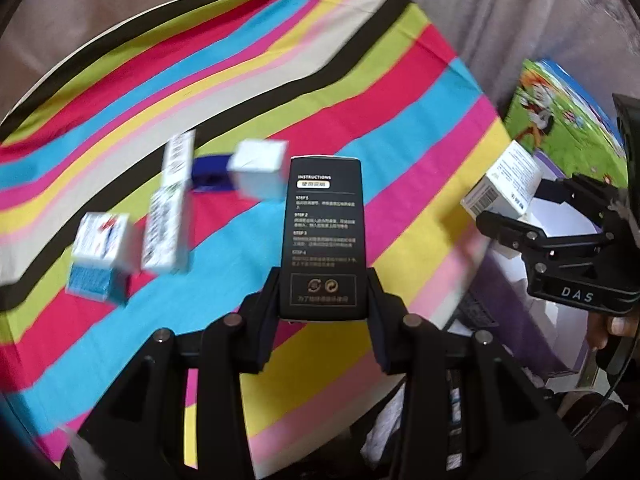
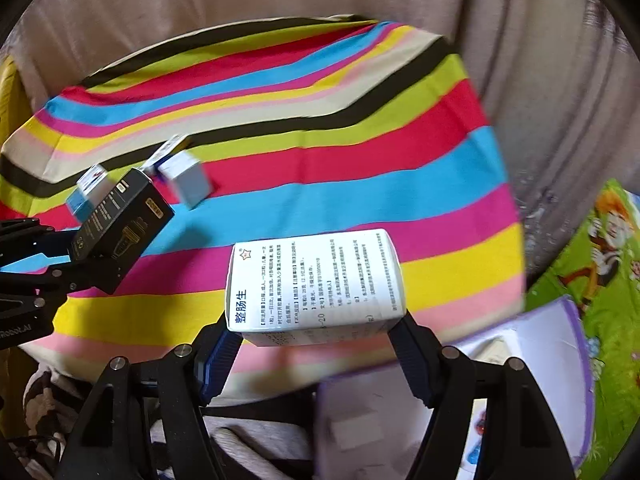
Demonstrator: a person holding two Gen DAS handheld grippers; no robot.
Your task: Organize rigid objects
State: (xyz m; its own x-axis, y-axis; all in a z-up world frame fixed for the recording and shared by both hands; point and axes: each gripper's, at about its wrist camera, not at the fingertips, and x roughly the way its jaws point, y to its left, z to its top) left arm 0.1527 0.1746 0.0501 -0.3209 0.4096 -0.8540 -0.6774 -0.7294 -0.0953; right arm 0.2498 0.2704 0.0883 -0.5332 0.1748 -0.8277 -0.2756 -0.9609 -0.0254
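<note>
Left gripper (image 1: 322,304) clamped narrow on tall black printed carton (image 1: 322,232), gripped low so it clears the striped cloth (image 1: 400,128) | right gripper (image 2: 316,340) spread wider, pads pressing white text-covered carton (image 2: 314,284) across its width | both cartons aloft | remaining white-blue boxes (image 1: 132,220) lie clustered, likely awaiting the purple-rimmed container (image 2: 560,344).

Small boxes (image 1: 160,216) crowd the striped cloth's (image 1: 400,128) left; its right lies open.

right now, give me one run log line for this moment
left gripper: shut on black box | right gripper: shut on white box | both above striped cloth | purple-rimmed bin lower right
</note>
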